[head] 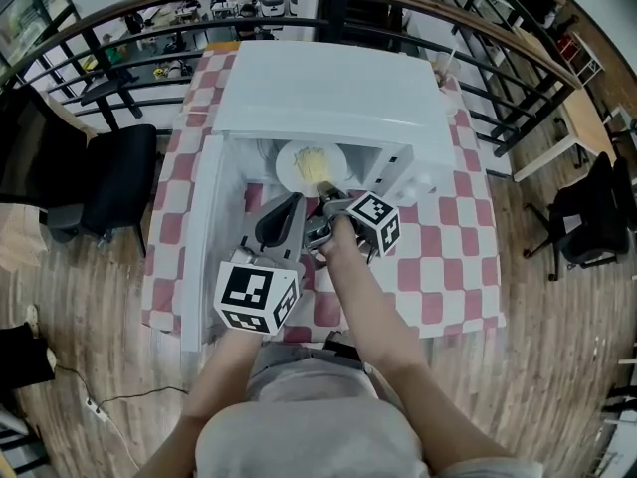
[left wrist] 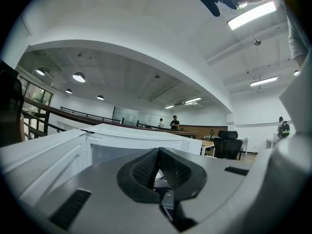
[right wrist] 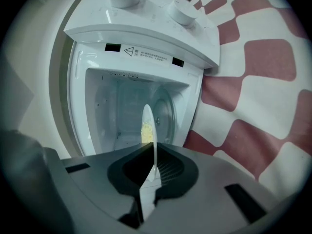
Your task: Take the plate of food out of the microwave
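Right claw (head: 329,195) was found closed on the near rim of the plate (head: 296,163), its jaws pinching the thin white edge. The right gripper view confirmed this: the plate (right wrist: 147,130) showed edge-on between the closed jaws of that claw (right wrist: 153,172). Yellow food (head: 315,164) lay on the plate.

Left claw (head: 291,207) sat just beside the right one, in front of the opening. Its own view showed its jaws (left wrist: 157,169) shut together with nothing between them.

Done, as far as could be seen:
- The door (head: 204,237) stood fully open at the left of the microwave (head: 328,93).
- The plate was gripped.
- In the right gripper view the plate appeared to stand clear of the turntable (right wrist: 166,112).

Position of the plate: at the mouth of the cavity, its far part under the microwave's top edge in the head view. It was judged part of the way out, not yet clear of the opening.

Left to do:
- Draw the plate fully out.
- Keep it level so the food does not slide.
- Set it on the checked tabletop (head: 448,257).

The grip was on one rim only, so tilt was judged the main risk.
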### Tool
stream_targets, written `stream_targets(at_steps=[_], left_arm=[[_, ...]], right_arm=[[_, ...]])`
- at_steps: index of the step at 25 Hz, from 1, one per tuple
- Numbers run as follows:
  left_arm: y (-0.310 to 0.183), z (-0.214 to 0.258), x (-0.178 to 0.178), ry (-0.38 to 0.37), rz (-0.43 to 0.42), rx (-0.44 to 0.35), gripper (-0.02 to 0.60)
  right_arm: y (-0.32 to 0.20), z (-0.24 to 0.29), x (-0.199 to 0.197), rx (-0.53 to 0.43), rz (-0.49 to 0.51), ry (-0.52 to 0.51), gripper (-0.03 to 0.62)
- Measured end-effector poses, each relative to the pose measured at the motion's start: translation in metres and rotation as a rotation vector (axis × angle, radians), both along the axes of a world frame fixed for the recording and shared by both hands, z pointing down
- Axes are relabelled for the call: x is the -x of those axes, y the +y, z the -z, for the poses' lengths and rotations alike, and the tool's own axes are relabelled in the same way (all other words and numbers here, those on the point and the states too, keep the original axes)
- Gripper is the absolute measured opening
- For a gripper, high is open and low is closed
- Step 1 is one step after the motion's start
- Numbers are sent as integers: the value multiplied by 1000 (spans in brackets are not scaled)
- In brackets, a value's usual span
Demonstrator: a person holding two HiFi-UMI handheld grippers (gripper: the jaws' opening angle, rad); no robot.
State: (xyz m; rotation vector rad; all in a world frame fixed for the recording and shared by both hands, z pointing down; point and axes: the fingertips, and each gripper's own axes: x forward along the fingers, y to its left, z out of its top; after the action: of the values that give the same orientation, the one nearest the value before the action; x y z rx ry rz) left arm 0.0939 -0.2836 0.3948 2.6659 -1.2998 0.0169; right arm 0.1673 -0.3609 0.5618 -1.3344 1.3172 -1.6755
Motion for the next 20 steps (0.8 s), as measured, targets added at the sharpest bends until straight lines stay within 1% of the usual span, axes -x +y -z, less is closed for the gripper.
stream_targets(at_steps=[15,20], left_arm=[[15,9,2,24,17,4,3],[17,15,5,38,28,-3,3]], right_arm=[[22,22,-3,-54,12,-11,31],[30,24,-3,-54,23,-3,31]])
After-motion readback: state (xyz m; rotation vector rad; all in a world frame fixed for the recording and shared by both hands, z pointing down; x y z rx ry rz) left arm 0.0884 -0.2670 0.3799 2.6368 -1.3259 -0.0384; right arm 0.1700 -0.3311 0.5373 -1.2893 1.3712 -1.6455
